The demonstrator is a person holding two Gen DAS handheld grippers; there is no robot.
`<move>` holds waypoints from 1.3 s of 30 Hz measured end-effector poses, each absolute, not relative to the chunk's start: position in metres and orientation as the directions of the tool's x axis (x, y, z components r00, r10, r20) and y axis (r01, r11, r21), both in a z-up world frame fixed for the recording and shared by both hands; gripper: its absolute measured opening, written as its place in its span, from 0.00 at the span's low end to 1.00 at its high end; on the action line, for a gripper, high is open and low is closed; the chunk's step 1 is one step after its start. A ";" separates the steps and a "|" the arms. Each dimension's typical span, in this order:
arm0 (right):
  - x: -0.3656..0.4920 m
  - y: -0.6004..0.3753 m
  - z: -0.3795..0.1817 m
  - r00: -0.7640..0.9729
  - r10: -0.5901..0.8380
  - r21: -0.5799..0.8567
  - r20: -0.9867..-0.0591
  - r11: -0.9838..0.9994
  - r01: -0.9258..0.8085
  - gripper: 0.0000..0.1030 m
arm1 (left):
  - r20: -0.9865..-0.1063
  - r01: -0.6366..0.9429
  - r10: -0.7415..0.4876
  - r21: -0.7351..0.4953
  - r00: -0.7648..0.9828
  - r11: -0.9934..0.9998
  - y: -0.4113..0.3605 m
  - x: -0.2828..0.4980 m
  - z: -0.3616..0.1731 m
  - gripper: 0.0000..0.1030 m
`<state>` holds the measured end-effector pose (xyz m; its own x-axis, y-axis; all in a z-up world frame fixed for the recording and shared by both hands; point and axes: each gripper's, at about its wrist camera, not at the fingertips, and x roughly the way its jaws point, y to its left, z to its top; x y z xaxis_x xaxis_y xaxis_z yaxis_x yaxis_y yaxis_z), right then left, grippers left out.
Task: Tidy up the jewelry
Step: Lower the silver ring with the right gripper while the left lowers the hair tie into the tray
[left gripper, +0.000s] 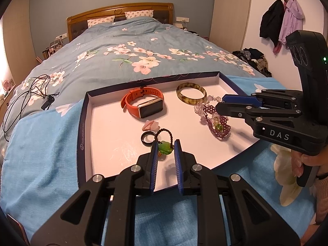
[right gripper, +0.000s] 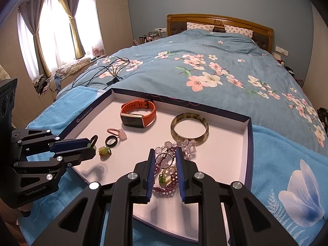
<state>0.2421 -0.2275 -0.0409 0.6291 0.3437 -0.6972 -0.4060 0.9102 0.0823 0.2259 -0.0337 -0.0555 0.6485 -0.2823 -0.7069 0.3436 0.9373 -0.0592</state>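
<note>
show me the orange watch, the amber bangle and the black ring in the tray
orange watch [left gripper: 151, 108], left wrist view, on the dark screen face
amber bangle [right gripper: 189, 141], right wrist view, on the near rim of the hoop
black ring [right gripper: 111, 141], right wrist view, on the band's near edge

Matt white card lining the tray [left gripper: 114, 123]; glossy, translucent bangle [left gripper: 191, 95]; smooth rubbery orange strap on the watch [right gripper: 138, 113] with brushed metal case; glassy green pendant [left gripper: 165, 148] on braided cord; fuzzy blue blanket [left gripper: 39, 160]; polished wooden headboard [right gripper: 219, 20]; matt black plastic left tool [left gripper: 165, 143].
</note>
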 end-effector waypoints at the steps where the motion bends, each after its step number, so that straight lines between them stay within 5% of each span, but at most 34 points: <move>1: 0.242 -0.228 -0.041 0.628 0.345 0.084 -0.697 0.910 -0.406 0.18 | -0.708 0.343 -0.282 -0.059 0.648 0.937 -0.035 0.227 -0.055 0.15; 39: 0.257 -0.227 -0.050 0.608 0.320 0.070 -0.726 0.915 -0.398 0.18 | -0.733 0.315 -0.263 -0.069 0.627 0.946 -0.033 0.244 -0.070 0.16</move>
<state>0.2569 -0.2268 -0.0501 0.6085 0.3197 -0.7263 -0.3976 0.9149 0.0697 0.2441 -0.0329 -0.0699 0.6274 -0.2626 -0.7331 0.3153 0.9465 -0.0692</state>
